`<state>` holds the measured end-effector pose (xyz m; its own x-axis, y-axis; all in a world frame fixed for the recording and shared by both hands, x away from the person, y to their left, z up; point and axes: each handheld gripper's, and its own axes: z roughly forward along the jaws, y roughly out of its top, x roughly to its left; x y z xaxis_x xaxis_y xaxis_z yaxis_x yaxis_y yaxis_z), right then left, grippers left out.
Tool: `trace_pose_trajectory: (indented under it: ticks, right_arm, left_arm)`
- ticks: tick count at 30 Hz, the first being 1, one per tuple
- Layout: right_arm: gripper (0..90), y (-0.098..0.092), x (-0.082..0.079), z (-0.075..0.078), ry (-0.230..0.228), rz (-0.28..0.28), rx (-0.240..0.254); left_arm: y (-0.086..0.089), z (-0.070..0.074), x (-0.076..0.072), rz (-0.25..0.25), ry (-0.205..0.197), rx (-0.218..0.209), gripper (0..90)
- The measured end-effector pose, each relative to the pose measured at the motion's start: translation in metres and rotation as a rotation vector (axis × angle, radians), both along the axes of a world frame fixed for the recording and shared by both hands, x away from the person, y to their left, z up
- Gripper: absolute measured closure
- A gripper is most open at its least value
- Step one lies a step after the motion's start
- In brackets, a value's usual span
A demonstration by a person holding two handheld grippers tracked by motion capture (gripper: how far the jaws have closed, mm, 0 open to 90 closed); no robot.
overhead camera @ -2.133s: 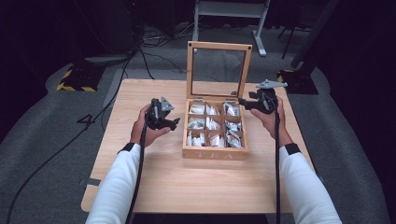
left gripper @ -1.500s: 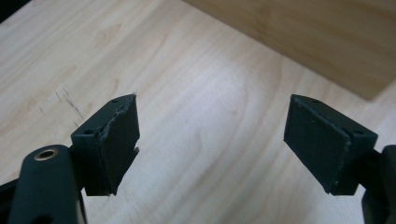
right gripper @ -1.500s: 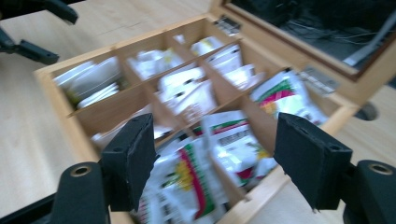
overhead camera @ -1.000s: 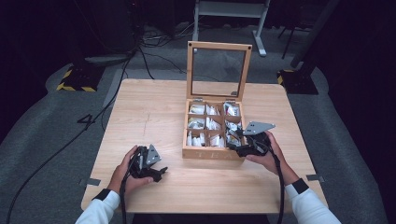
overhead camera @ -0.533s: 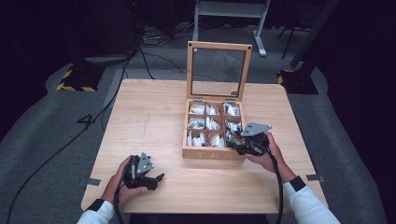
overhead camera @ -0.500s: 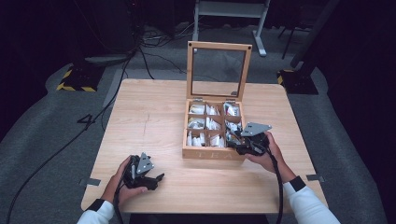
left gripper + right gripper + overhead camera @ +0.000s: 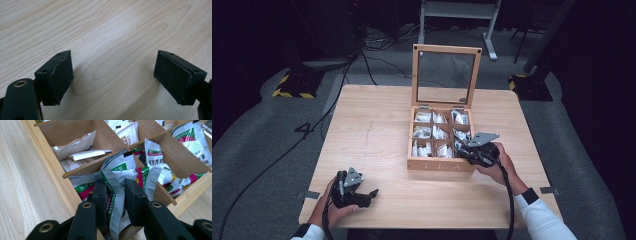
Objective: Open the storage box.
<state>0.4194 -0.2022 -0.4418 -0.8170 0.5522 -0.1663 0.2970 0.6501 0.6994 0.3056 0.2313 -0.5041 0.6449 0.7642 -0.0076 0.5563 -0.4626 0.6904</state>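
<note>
Wooden counter (image 7: 377,125) lies under the left claw (image 7: 113,75), which gapes empty. At the box (image 7: 439,164), the right claw (image 7: 115,195) has just been closing on a silver packet (image 7: 113,182) in the front corner compartment: light, crinkly, slippery foil, probably best pinched mid-body.

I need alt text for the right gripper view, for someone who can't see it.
The right tool has just been closing its black jaws on a silver tea packet with green and pink print, in a compartment of the wooden tea box. Neighbouring compartments hold more packets.
</note>
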Motion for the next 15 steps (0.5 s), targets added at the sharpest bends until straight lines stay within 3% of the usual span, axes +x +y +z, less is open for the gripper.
trace_pose_trajectory:
  ticks: [6,11,13,15]
  right_arm:
    - [75.9,-0.002,0.001,0.001,0.028,0.005,0.014]
    - [76.8,-0.009,0.000,0.003,0.045,0.002,0.081]
    - [77.8,-0.015,-0.002,0.008,0.037,-0.007,0.135]
    - [78.1,-0.017,-0.003,0.009,0.032,-0.007,0.154]
  left_arm:
    - [0.001,-0.001,0.004,-0.020,0.006,-0.005,13.9]
    - [0.002,0.000,0.010,-0.047,0.016,0.010,9.3]
    - [0.001,0.000,0.011,-0.047,0.018,0.008,8.8]
    - [0.001,-0.001,0.011,-0.047,0.018,0.005,8.7]
